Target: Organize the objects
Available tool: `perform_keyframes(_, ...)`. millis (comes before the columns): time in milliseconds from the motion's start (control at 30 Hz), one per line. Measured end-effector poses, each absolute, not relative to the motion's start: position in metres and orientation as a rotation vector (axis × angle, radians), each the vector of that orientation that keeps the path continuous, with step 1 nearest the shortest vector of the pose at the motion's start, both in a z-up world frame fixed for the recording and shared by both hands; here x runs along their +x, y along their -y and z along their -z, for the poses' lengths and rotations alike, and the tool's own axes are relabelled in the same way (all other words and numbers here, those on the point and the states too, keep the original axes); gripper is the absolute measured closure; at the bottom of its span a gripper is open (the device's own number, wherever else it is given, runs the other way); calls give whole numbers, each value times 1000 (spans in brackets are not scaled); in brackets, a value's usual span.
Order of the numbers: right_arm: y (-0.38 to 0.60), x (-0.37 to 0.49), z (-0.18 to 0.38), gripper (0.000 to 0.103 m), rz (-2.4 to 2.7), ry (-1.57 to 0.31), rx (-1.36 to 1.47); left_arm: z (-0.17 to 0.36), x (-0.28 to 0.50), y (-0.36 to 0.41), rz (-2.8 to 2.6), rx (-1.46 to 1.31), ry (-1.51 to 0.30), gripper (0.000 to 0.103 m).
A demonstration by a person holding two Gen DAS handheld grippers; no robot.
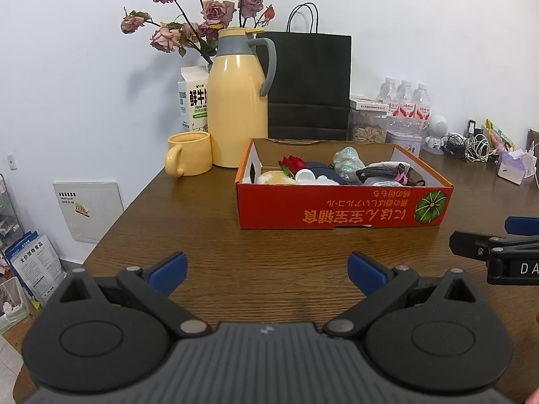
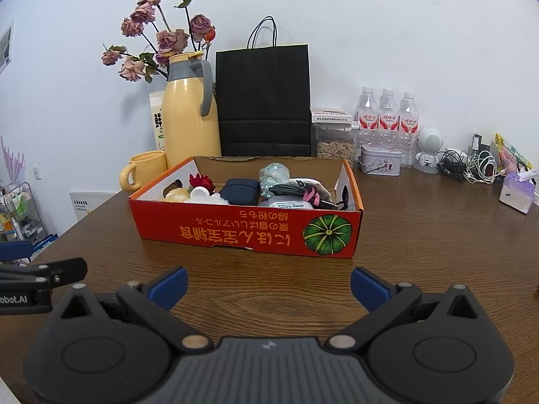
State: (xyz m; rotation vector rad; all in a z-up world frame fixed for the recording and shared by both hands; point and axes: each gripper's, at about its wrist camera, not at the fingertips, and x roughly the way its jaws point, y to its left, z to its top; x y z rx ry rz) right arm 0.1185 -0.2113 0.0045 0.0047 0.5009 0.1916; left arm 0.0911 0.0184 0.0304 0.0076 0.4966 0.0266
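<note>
An orange cardboard box (image 1: 343, 207) (image 2: 246, 227) sits mid-table, holding a red flower (image 1: 292, 162) (image 2: 201, 181), a dark blue case (image 2: 241, 190), a crumpled iridescent wrapper (image 1: 348, 161) (image 2: 274, 173), a black braided cable (image 1: 379, 171) (image 2: 291, 190) and other small items. My left gripper (image 1: 267, 269) stands open over bare wood in front of the box, nothing between its blue pads. My right gripper (image 2: 269, 284) is open too, also short of the box and holding nothing. Each gripper shows at the edge of the other's view.
Behind the box stand a yellow thermos (image 1: 237, 101) (image 2: 188, 114), yellow mug (image 1: 188, 153), milk carton (image 1: 193, 101), dried roses (image 1: 202, 17), black paper bag (image 1: 308, 84) (image 2: 264, 101), water bottles (image 2: 387, 118), a seed jar, a tin (image 2: 380, 160) and tangled cables (image 2: 471, 165). The wooden table's (image 2: 421, 235) left edge drops to floor clutter.
</note>
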Motion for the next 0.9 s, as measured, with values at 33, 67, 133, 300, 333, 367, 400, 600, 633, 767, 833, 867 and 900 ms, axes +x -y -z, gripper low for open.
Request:
perform_keyframes(33,211,118,-5,0,-192,-501,5,-30,91,-19,-27,7,-497,0)
perform_keyframes(67,211,118,-4,0,-191,-501,5,-30,91,-19,-26,7,-497,0)
perform_keyframes(133,211,118,-4,0,-191,-501,5,-30,91,-19,-27,7,-497,0)
perform_keyframes(300,211,118,-4,0,-191,-501,5,-30,91,-19,-25,8,-497,0)
perform_keyframes(333,211,118,-4,0,-191,-501,5,-30,91,-19,-25,7,-496,0)
perform_keyframes(367,211,118,-4,0,-191,-501,5,-31,91,-19,-23,8,-496,0)
perform_keyframes(400,211,118,-4,0,-191,-501,5,-31,91,-18,-22,9,-495,0)
perform_keyframes(600,212,118,-4,0,-192,-500,5,-32,90,-18,-22,9,-495,0)
perform_keyframes(633,212,118,-4,0,-192,-501,5,-32,90,-18,-23,9,-495,0)
perform_keyframes(767,211,118,-4,0,-191,-501,5,-32,90,-18,-23,9,-495,0)
perform_keyframes(833,211,118,-4,0,-191,-501,5,-33,90,-17,-26,11,-497,0)
perform_keyframes(867,212,118,-4,0,-191,-501,5,-33,89,-17,-26,11,-499,0)
perform_keyframes(900,212,118,-4,0,-192,-501,5,-33,89,-17,-26,10,-500,0)
